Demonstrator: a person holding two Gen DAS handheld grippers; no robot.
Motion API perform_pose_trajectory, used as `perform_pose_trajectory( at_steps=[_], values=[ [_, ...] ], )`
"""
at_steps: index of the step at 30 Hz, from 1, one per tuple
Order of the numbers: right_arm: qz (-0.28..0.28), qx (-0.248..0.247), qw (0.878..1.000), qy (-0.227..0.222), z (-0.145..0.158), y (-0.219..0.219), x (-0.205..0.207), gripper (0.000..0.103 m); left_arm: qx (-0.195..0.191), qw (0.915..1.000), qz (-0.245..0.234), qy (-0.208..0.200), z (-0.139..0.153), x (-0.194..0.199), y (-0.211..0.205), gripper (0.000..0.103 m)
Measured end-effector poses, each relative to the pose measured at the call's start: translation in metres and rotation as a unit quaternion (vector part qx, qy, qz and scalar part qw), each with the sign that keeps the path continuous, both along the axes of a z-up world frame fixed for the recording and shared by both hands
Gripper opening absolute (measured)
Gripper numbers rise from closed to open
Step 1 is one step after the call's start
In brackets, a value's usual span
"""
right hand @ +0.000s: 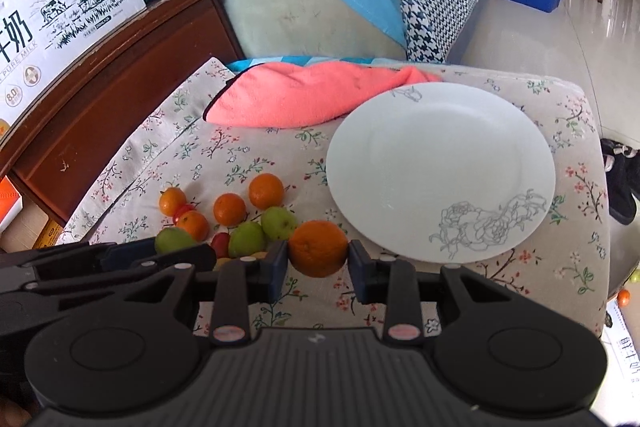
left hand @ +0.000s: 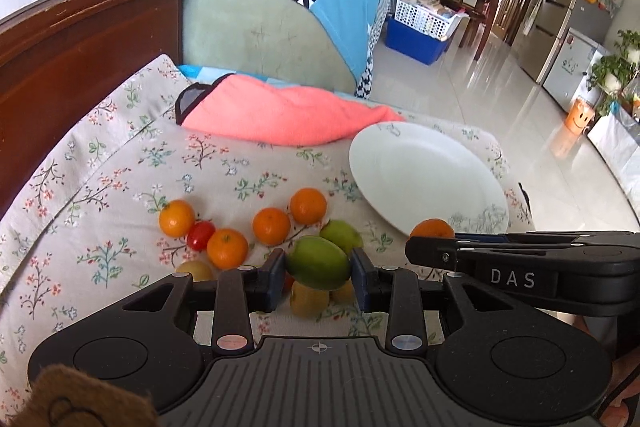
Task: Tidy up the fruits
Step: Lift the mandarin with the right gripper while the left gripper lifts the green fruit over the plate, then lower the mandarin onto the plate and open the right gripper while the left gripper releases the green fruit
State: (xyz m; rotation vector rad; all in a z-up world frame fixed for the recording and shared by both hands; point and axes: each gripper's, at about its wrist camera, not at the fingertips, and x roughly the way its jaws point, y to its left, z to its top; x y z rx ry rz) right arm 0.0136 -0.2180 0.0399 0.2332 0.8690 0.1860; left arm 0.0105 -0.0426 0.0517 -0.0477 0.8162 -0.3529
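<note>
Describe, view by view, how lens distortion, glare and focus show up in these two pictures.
Left wrist view: the fisheye lens bends the wooden cabinet into a curve, daylight glares off the floor, dark corners frame the picture, and the green fruit looks sharp. Right wrist view: the plate looks evenly lit without harsh shadow, the orange is crisp, and the milk box leans with the warp.
</note>
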Motion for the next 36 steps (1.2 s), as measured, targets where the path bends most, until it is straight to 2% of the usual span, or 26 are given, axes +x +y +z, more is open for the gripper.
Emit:
perform_pose_trajectory(
  at_steps=[6,13,21,28,34,36],
  values=[
    [-0.004,0.009,1.0,0.008,0.001,-0.011,0.01,0.033,0.003,0.9999,-0.01,-0.007,0.0,0.009,-0.01,0.032],
    [-0.013,0.004,1.0,0.015,-0.001,-0.03,0.031,0.033,-0.018,0.9997,-0.017,0.004,-0.003,0.029,-0.023,0.032],
    [-0.043,0.011,0.999,0.029,-0.008,-0.062,0.049,0.033,-0.012,0.9988,-0.047,-0.001,-0.012,0.054,-0.054,0.032],
    [-0.061,0.018,0.997,0.047,-0.018,-0.079,0.059,0.033,-0.001,0.9975,-0.069,0.012,-0.03,0.071,-0.079,0.032],
    [-0.074,0.028,0.995,0.058,-0.026,-0.086,0.066,0.033,0.012,0.9965,-0.083,0.005,-0.036,0.074,-0.09,0.031],
    [-0.079,0.035,0.995,0.059,-0.027,-0.088,0.068,0.035,0.008,0.9965,-0.083,0.005,-0.035,0.073,-0.091,0.034]
  ],
)
